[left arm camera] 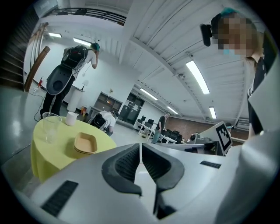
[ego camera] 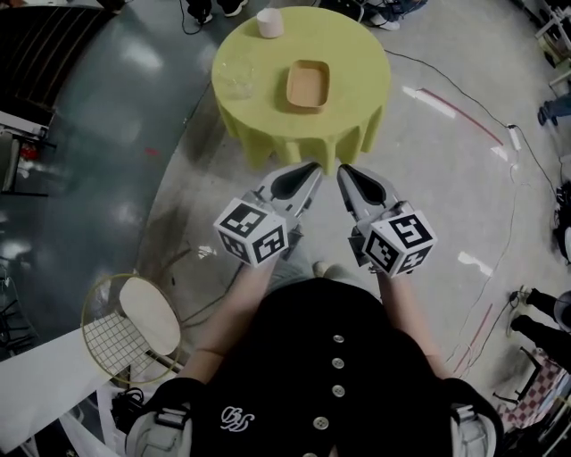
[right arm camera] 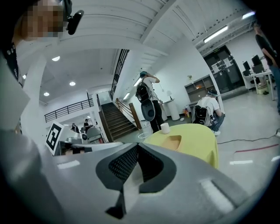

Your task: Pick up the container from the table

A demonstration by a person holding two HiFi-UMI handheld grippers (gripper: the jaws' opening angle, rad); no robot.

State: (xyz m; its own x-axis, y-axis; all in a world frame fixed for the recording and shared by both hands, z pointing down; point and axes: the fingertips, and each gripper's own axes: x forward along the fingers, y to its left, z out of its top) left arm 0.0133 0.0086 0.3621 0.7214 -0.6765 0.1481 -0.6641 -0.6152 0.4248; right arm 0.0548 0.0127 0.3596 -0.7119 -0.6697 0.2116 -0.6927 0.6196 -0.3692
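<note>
On the table (ego camera: pixel 357 62), the container (ego camera: pixel 308 85) lies well beyond both grippers' fingers (ego camera: pixel 299 185).

One far tabletop (ego camera: pixel 357 54) carries one tan container (ego camera: pixel 308 85) at its middle, one clear glass (ego camera: pixel 235 78) to the left and one white cup (ego camera: pixel 270 22) at the far edge; near it are two grippers, one left gripper (ego camera: pixel 312 167) and one right gripper (ego camera: pixel 342 170).

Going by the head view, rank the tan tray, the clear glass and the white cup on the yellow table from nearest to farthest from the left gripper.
From the left gripper:
1. The tan tray, in the middle of the table.
2. The clear glass, on the table's left side.
3. The white cup, at the far edge.
</note>
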